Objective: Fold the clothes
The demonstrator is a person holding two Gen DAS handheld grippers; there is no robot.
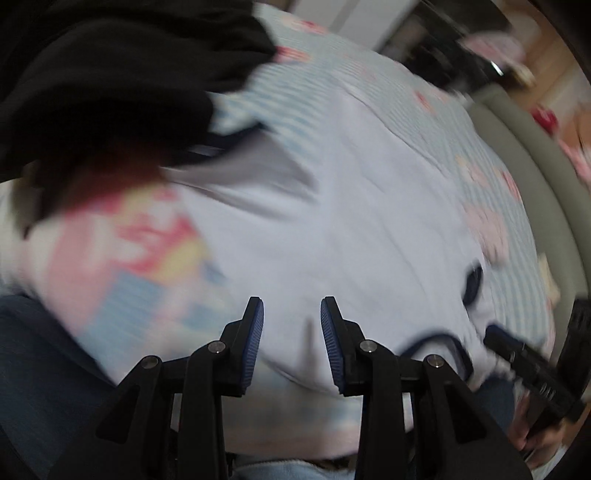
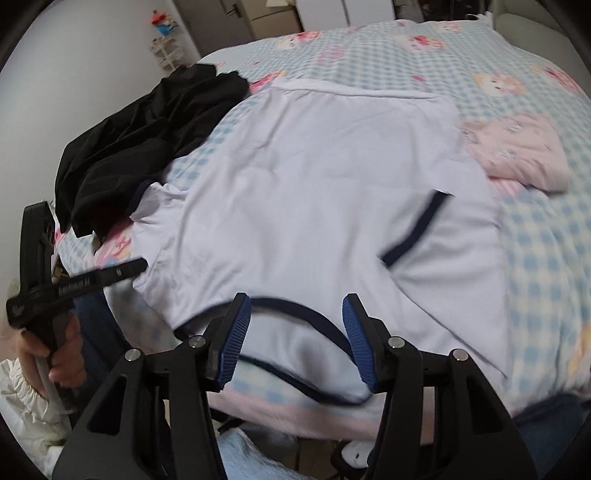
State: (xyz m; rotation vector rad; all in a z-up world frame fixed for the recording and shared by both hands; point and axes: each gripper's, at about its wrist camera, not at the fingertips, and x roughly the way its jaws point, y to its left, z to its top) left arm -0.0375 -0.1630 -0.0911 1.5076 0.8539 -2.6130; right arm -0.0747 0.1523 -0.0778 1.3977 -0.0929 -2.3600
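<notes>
1. A bed (image 2: pixel 535 236) is covered by a blue-checked cartoon-print sheet.
2. A white shirt (image 2: pixel 314 192) with navy trim is spread flat at the near edge.
3. A black garment (image 2: pixel 147 122) is heaped at the left edge.
4. A folded pink cloth (image 2: pixel 517 155) is laid toward the right edge.

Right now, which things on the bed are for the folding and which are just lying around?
For folding: white shirt, black clothes, pink folded cloth, left gripper, right gripper.

Just there: checked bedsheet, wall shelf, door.
</notes>
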